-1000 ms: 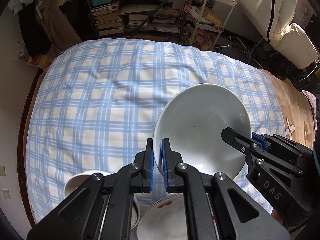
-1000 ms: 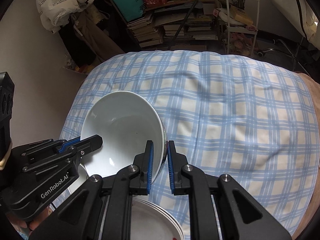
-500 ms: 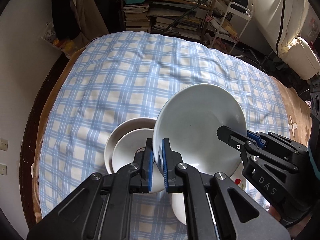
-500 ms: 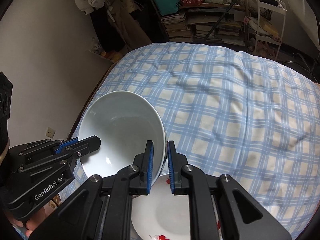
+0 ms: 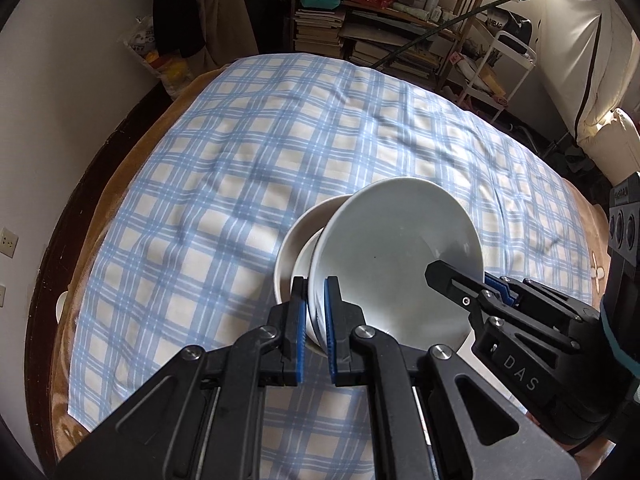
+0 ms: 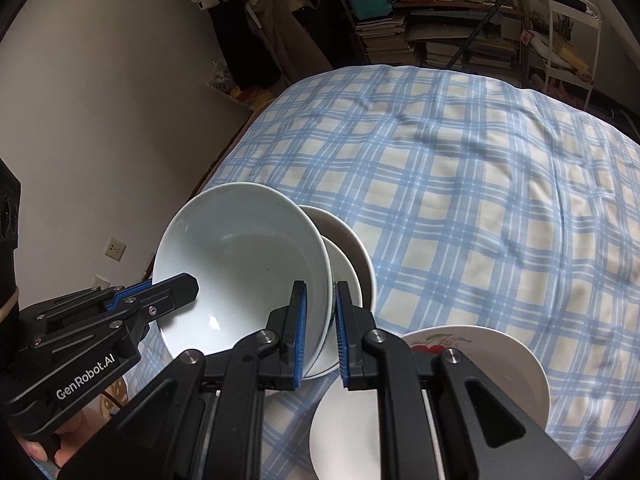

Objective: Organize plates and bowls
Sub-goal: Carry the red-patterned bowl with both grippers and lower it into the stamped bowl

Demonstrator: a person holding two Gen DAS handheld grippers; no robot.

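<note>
A large white bowl (image 5: 400,256) hangs tilted between both grippers. My left gripper (image 5: 316,320) is shut on its near rim, and my right gripper (image 5: 460,280) clamps the opposite rim. In the right wrist view the same bowl (image 6: 240,272) is pinched at its edge by my right gripper (image 6: 320,320), with my left gripper (image 6: 168,288) on its far side. Just behind and under the bowl sit cream nested bowls (image 5: 296,244), also seen as nested bowls (image 6: 348,248). A white plate with a red cherry print (image 6: 480,360) lies nearer, partly hidden by the fingers.
A blue plaid cloth (image 5: 240,160) covers a round table with a dark wooden edge (image 5: 44,280). Shelves stacked with books (image 5: 360,40) and a white cart (image 5: 504,64) stand behind it. A pale wall with sockets (image 6: 116,246) is to the left.
Both grippers have carried the white bowl sideways across the cloth, and it now hangs against the nested bowls. The cherry plate has left the left wrist view. Both grips are unchanged.
</note>
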